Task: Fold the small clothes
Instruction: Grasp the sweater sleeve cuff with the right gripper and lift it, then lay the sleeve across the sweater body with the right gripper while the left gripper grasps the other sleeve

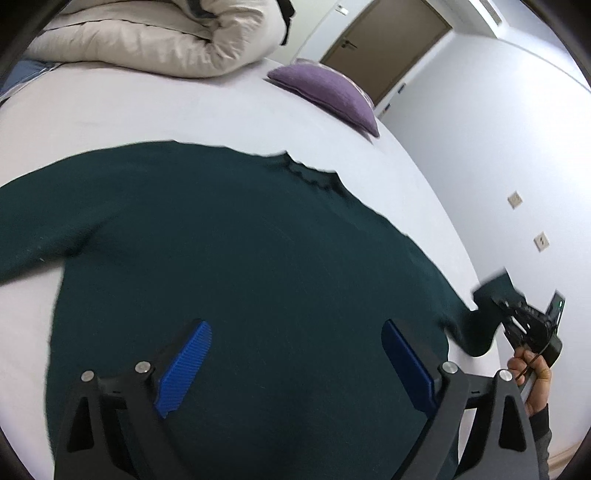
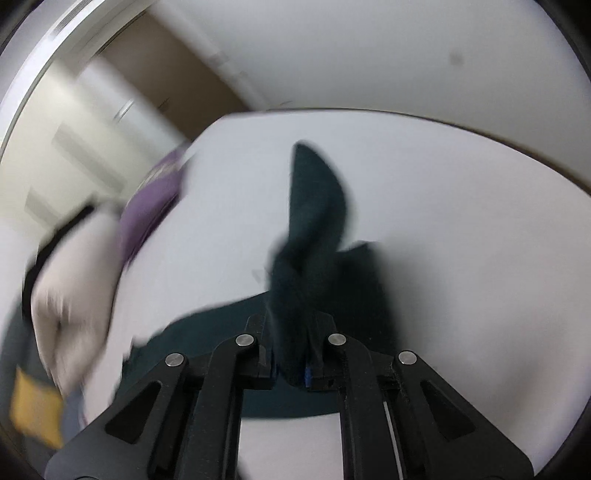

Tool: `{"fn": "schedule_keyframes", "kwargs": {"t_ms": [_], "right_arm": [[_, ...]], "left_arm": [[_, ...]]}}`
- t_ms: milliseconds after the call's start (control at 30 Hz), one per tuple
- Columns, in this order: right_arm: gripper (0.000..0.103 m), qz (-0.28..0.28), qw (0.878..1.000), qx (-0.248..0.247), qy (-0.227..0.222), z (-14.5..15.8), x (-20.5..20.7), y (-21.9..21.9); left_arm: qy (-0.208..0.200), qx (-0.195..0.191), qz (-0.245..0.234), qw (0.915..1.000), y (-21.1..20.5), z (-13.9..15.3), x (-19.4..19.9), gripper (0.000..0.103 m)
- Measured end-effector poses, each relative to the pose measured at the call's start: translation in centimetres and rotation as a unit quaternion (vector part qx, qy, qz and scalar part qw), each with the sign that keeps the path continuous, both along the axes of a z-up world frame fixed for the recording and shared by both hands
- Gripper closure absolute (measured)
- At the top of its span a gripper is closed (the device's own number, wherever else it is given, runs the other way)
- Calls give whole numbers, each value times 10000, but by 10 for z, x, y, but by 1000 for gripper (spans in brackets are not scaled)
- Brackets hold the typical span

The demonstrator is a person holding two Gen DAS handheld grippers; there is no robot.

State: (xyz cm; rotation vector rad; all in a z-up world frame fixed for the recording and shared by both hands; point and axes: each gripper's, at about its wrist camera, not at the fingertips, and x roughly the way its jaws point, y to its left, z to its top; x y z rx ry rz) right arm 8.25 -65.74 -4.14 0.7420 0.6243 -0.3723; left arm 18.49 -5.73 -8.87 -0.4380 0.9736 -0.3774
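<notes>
A dark green sweater (image 1: 236, 266) lies spread flat on the white bed (image 1: 110, 110), collar toward the far side. My left gripper (image 1: 295, 332) hovers open over the sweater's body, blue pads wide apart and empty. My right gripper (image 1: 498, 301) is at the bed's right edge, shut on the sweater's right sleeve (image 1: 476, 328) near the cuff. In the blurred right wrist view the right gripper (image 2: 290, 321) pinches the sleeve (image 2: 314, 229), whose end sticks up past the fingers.
A purple cushion (image 1: 328, 92) lies at the bed's far right edge. A rolled cream duvet (image 1: 155, 33) sits at the far side. A white wall (image 1: 480, 147) runs along the right, with a brown door (image 1: 388, 44) beyond.
</notes>
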Motion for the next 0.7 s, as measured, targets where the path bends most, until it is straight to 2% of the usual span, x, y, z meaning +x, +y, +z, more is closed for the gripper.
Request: {"fn": "schedule_keyframes", "kwargs": {"t_ms": [133, 200, 267, 300, 367, 400, 467, 500, 567, 700], "right_arm": [[95, 1216, 9923, -223, -56, 22, 83, 112], [95, 1717, 9850, -187, 0, 15, 116, 173], [91, 2070, 9781, -124, 193, -8, 141, 233], [88, 2216, 9746, -70, 303, -22, 152, 258], [66, 2519, 9666, 42, 466, -52, 162, 298], [47, 2695, 9618, 117, 468, -63, 162, 305], [44, 2808, 9589, 136, 377, -82, 152, 332], [37, 2873, 9574, 52, 288, -85, 142, 337], [34, 2947, 9553, -41, 219, -87, 112, 342], [34, 2498, 9680, 194, -136, -59, 58, 282]], "left_arm": [[-72, -220, 215, 9995, 27, 3, 6, 8], [-57, -321, 335, 9989, 40, 1, 12, 8], [-22, -379, 404, 9985, 47, -2, 17, 8], [7, -399, 424, 9983, 49, -4, 20, 8], [26, -429, 414, 9982, 49, -7, 27, 8], [34, -435, 383, 9983, 47, -9, 31, 8], [37, -454, 323, 9984, 40, -12, 38, 8], [61, -458, 279, 9985, 33, -15, 43, 8], [145, -488, 165, 9986, 20, -19, 50, 8], [493, -488, -215, 9974, -27, -34, 72, 8]]}}
